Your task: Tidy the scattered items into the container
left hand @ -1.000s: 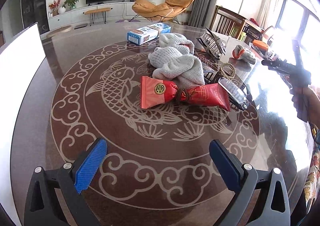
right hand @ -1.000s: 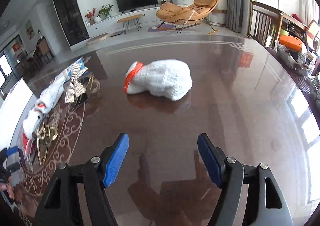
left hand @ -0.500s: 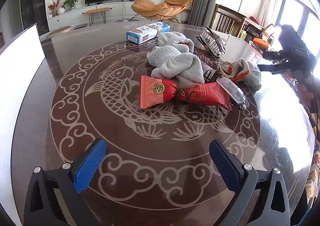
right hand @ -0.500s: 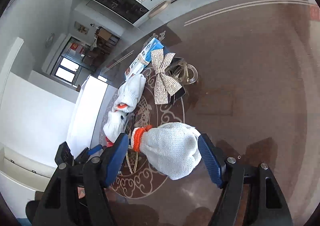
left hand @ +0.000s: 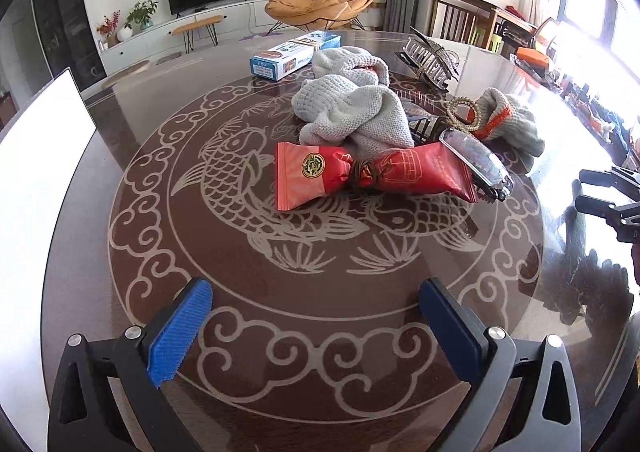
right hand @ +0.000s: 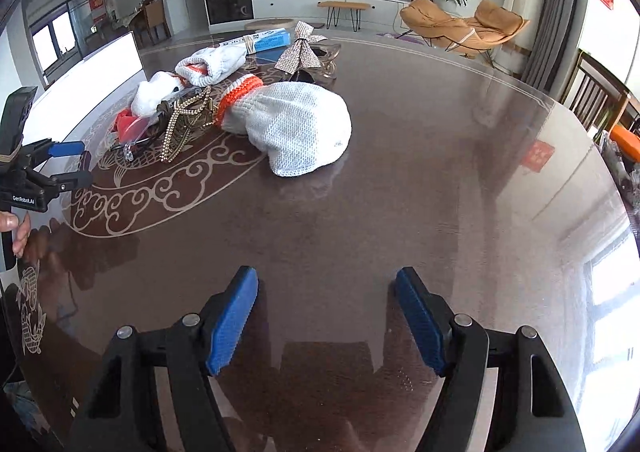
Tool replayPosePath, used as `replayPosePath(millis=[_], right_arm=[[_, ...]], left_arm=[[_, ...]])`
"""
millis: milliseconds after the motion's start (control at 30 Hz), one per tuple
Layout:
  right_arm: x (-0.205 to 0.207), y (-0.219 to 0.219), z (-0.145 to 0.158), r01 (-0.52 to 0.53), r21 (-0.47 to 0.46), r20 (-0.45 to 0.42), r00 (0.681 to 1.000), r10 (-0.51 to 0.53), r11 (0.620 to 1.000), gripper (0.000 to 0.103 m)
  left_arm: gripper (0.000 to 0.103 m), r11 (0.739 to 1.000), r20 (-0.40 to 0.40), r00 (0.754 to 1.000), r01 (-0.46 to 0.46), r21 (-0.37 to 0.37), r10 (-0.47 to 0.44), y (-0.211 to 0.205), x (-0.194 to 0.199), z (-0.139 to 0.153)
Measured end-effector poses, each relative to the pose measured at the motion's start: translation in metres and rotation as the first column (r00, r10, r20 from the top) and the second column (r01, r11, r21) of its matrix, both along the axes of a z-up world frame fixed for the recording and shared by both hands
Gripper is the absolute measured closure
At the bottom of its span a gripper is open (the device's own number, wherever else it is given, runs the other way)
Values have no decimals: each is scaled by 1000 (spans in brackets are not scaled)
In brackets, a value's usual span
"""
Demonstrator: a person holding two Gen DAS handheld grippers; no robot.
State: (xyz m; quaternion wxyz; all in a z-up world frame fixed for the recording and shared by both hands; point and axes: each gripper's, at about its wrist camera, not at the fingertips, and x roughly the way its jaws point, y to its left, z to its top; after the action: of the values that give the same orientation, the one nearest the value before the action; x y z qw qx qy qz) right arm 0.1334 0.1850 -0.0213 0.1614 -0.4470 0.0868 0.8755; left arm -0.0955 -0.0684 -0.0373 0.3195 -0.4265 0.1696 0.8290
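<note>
The left gripper (left hand: 316,328) hangs over the round table (left hand: 280,264) with its blue pads wide apart and nothing between them. Beyond it lies a heap: a red packet (left hand: 372,176) in front, grey knit gloves (left hand: 352,108) behind it, a clear case (left hand: 476,164) touching the packet's right end, a beaded ring (left hand: 464,114) beside an orange-cuffed glove (left hand: 512,124), a hair claw (left hand: 430,58) and a blue box (left hand: 296,54) farther back. The right gripper (left hand: 592,192) shows at the right edge with its jaws apart, and a white board (left hand: 36,180) stands at the left.
</note>
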Motion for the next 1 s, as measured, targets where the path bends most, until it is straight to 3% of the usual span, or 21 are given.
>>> replayPosePath(millis=[100, 500, 633, 767, 900, 1000], right_arm=[[-6, -4, -1, 30, -1, -33, 999, -30, 1000, 29], [-14, -8, -1, 29, 6, -28, 999, -29, 1000, 28], [-14, -8, -1, 29, 5, -28, 999, -29, 1000, 28], [-14, -8, -1, 29, 5, -27, 999, -29, 1000, 28], [-14, -8, -1, 29, 5, -27, 999, -29, 1000, 28], [-14, -9, -1, 29, 6, -27, 999, -29, 1000, 28]], left_arm=[[0, 1000, -2, 1000, -11, 0, 11, 0, -1, 0], [0, 998, 9, 998, -57, -7, 57, -17, 7, -1], [0, 995, 80, 995, -49, -82, 56, -28, 19, 2], [0, 980, 56, 997, -42, -195, 54, -41, 31, 9], [0, 989, 73, 994, -74, -131, 84, -50, 29, 15], [0, 992, 142, 982, -118, -44, 123, -40, 19, 6]])
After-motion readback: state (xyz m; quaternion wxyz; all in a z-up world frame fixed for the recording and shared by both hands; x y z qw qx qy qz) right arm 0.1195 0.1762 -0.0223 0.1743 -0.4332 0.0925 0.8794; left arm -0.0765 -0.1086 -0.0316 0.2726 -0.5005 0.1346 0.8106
